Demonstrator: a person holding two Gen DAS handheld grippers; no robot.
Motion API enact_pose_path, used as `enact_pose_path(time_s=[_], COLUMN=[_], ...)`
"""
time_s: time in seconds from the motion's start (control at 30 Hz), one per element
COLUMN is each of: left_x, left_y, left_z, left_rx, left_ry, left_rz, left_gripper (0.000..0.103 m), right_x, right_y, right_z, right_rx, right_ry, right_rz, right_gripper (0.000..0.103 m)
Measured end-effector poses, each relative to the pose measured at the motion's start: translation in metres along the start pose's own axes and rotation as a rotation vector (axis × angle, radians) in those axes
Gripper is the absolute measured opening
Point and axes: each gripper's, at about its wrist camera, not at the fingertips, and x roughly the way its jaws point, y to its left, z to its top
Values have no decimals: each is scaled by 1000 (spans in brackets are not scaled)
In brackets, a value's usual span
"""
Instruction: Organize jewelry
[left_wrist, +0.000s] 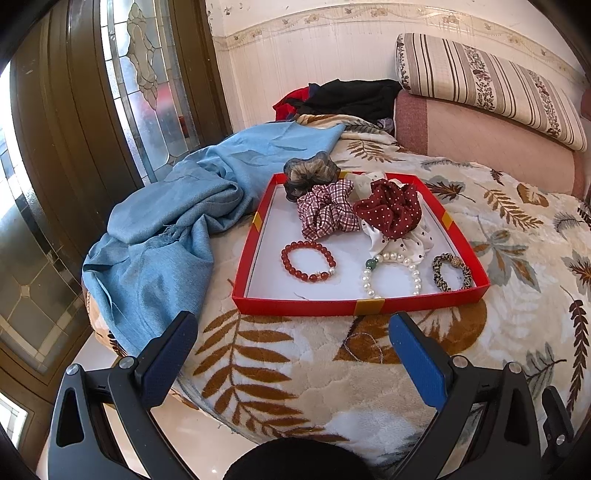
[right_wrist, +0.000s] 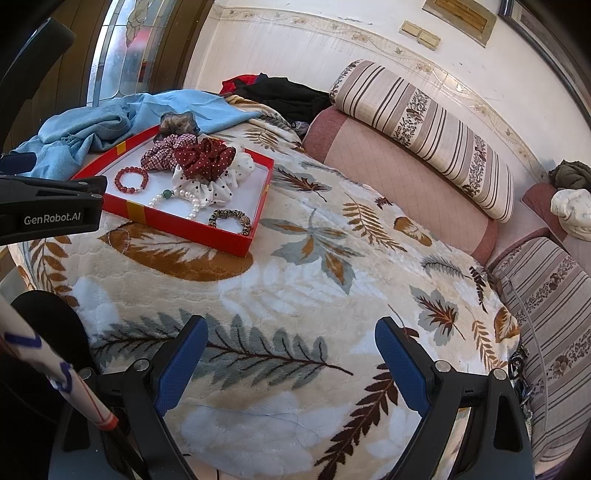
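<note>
We are over a bed spread with a cream blanket (left_wrist: 295, 369) patterned in brown and grey leaves, beside a glass-panelled wooden door (left_wrist: 74, 147) at the left of the frame. The left claw (left_wrist: 293, 347) has its blue pads wide apart and holds nothing; the red tray (left_wrist: 310, 306) lies just above it, at the centre of the left wrist view. In the tray's near half we see a red bead bracelet (left_wrist: 308, 260), a pearl bracelet (left_wrist: 393, 275) and a leopard-print hair tie (left_wrist: 452, 271), left to right. Behind them sit a checked scrunchie (left_wrist: 327, 212), a dark red dotted scrunchie (left_wrist: 389, 208) on a white dotted one (left_wrist: 406, 240), and a brown sheer scrunchie (left_wrist: 310, 173) on the far rim. The right claw (right_wrist: 291, 354) is also spread and empty, over bare blanket, with the tray well off at the upper left. A blue cloth (left_wrist: 177, 229) lies bunched left of the tray. Striped pillows (right_wrist: 424, 129) line the wall at the upper right.
</note>
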Motion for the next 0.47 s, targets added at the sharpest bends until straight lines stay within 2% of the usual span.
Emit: enact_pose_path(time_s=[0.3,0.47], left_x=[-3,-10], left_y=[1,-1], left_z=[2,3], left_rx=[0,3], left_ry=[0,-26], left_rz=[2,0], left_gripper=[103,103], right_x=[-1,1], right_y=[0,-9], right_z=[1,0], right_rx=[6,61], right_ry=[-1,7], right_rz=[3,24], right_gripper=[94,94])
